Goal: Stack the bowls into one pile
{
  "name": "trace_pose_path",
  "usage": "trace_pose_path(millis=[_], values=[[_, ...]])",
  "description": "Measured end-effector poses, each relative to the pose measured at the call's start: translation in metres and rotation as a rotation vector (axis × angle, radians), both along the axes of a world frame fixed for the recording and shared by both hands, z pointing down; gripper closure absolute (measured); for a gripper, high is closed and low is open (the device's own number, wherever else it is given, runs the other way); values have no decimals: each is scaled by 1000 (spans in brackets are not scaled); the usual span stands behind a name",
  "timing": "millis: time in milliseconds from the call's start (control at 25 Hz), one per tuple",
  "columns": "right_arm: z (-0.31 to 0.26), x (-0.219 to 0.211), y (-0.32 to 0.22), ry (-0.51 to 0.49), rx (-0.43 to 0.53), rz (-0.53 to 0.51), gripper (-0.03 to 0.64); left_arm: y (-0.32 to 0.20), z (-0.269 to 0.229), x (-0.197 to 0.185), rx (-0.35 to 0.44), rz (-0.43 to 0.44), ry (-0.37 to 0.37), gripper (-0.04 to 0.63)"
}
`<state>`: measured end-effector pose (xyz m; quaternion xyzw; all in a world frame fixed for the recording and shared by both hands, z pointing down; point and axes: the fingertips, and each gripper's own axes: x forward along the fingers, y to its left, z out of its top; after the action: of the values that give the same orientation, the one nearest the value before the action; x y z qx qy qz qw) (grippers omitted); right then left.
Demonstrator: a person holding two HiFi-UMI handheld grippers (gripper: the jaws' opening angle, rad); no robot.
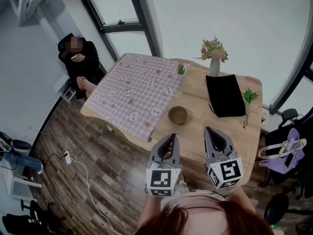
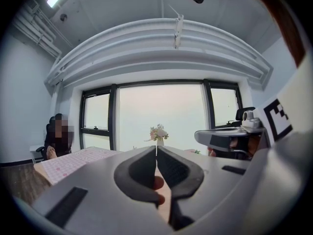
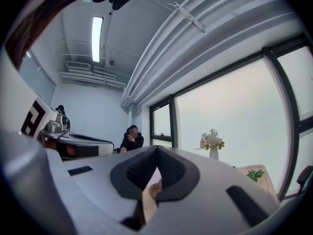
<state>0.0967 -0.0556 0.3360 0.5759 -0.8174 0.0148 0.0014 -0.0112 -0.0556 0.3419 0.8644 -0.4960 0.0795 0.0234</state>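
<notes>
1. The bowl (image 1: 177, 115) sits on the bare wood of the table (image 1: 198, 99), just beside the checked cloth (image 1: 137, 89). I cannot tell whether it is one bowl or a nested pile.
2. The left gripper (image 1: 170, 137) and right gripper (image 1: 210, 130) hover short of it, both clenched on nothing.
3. No loose bowl shows, so the stacking looks done; any further move would first need another bowl found.

Wood-plank floor (image 1: 98, 180) under a pale wooden table (image 1: 244, 136), its left half covered by a pink checked cloth (image 1: 137, 94). A vase of flowers (image 1: 214, 58) stands at the far edge. Tall dark-framed windows (image 1: 117, 9) glow white, and a person (image 1: 78, 58) sits beside them. White wall (image 3: 93, 106), with a strip light (image 3: 97, 38) overhead.
</notes>
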Motion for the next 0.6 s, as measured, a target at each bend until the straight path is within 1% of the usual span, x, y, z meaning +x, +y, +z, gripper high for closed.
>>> trace_pose_path(millis=[200,400,600], values=[[-4,11,18,-3,3,2,617,16,-4,9,9,-8,-12,584],[-5,21,34,-7,6,3,617,32,-6,18,3,-12,3,584],[-6,30,51,-6,4,1,617,49,-8,28,5,-11,1,584]])
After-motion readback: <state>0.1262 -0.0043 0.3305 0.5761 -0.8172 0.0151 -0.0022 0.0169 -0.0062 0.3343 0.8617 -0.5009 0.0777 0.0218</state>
